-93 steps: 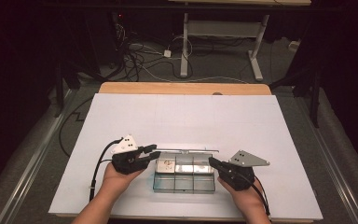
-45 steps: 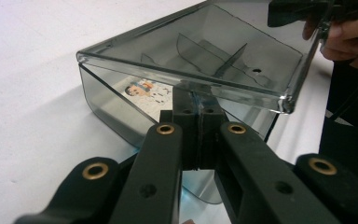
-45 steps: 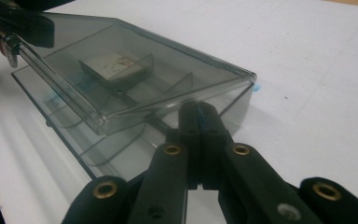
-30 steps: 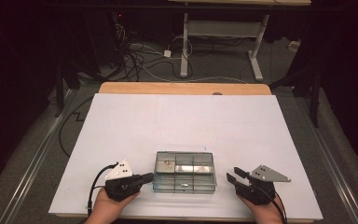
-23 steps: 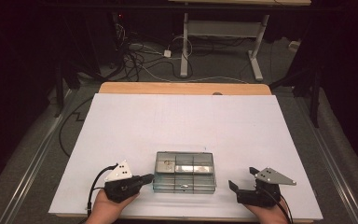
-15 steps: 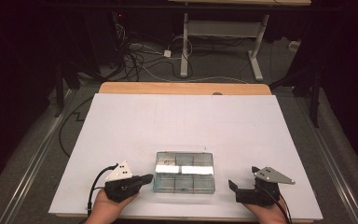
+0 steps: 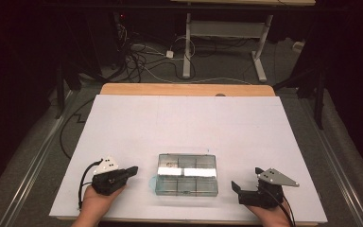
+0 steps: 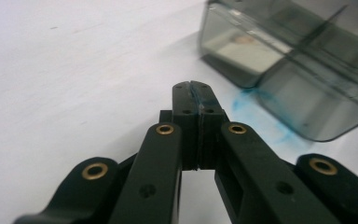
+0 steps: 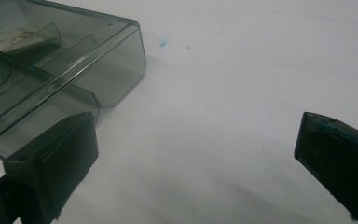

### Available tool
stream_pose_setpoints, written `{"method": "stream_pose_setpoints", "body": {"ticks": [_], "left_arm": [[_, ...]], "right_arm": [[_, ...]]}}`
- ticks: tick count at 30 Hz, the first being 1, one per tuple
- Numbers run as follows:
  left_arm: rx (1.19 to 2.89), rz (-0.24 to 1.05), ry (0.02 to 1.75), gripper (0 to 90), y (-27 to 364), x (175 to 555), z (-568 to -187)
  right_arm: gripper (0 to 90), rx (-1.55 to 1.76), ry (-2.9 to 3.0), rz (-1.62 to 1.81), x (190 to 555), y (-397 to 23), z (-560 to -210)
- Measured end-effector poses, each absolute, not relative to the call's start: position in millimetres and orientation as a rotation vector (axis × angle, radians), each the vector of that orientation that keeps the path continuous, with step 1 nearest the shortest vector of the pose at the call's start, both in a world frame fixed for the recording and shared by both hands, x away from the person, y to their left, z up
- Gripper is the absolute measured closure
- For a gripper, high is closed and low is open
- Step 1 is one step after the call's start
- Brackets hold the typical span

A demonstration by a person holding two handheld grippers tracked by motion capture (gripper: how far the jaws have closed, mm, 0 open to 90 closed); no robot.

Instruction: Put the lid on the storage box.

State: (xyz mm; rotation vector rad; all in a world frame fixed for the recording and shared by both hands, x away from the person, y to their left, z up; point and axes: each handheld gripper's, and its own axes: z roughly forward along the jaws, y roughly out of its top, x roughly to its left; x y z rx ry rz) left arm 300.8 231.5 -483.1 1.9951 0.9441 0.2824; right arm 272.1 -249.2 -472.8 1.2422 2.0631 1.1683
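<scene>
One clear, smoke-tinted compartment box [image 7: 187,173] lay on the counter [image 7: 184,118] near its front edge, lid closed, divided into what looked like six cells in two rows of three. It sat between two grippers, each held in one hand, with a gap on either side. The left gripper [image 7: 131,170] rested left of the box, its jaws pressed together on nothing; in the left gripper view a blue smudge [image 8: 261,116] marked the sheet just beside the box's corner. The right gripper [image 7: 246,180] rested to the right, jaws spread wide apart and empty.

The counter carried a white sheet, with a strip of bare wood [image 7: 184,89] along the far edge. Beyond it the room was dark: grey floor, tangled cables [image 7: 146,52], and the white legs of another desk [image 7: 227,33].
</scene>
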Motion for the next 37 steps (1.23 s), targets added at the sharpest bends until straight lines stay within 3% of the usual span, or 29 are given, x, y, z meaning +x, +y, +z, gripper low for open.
{"method": "stream_pose_setpoints", "body": {"ticks": [8,11,17,22,25,27,37], "left_arm": [[2.002,0.303,0.947,80.7,234.0,304.0,-483.9],[2.025,0.303,0.928,67.5,231.0,304.8,-484.8],[2.059,0.274,0.904,32.3,226.5,307.3,-486.3],[2.039,0.27,0.924,15.7,228.5,309.6,-485.8],[2.011,0.3,0.919,11.2,228.9,308.5,-484.9],[1.986,0.309,0.912,0.0,228.8,308.5,-483.8],[1.972,0.308,0.914,0.0,228.2,310.9,-483.6]], "right_arm": [[0.0,1.234,2.065,1.169,272.4,-246.8,-473.4],[0.0,1.23,2.065,1.169,272.1,-245.7,-473.7],[0.0,1.224,2.068,1.167,272.3,-244.0,-474.5],[0.0,1.217,2.075,1.163,273.1,-242.9,-475.2],[0.0,1.213,2.073,1.172,272.3,-242.0,-474.3],[0.0,1.206,2.065,1.178,271.7,-241.8,-473.2],[0.0,1.208,2.059,1.192,272.5,-241.5,-473.5]]}}
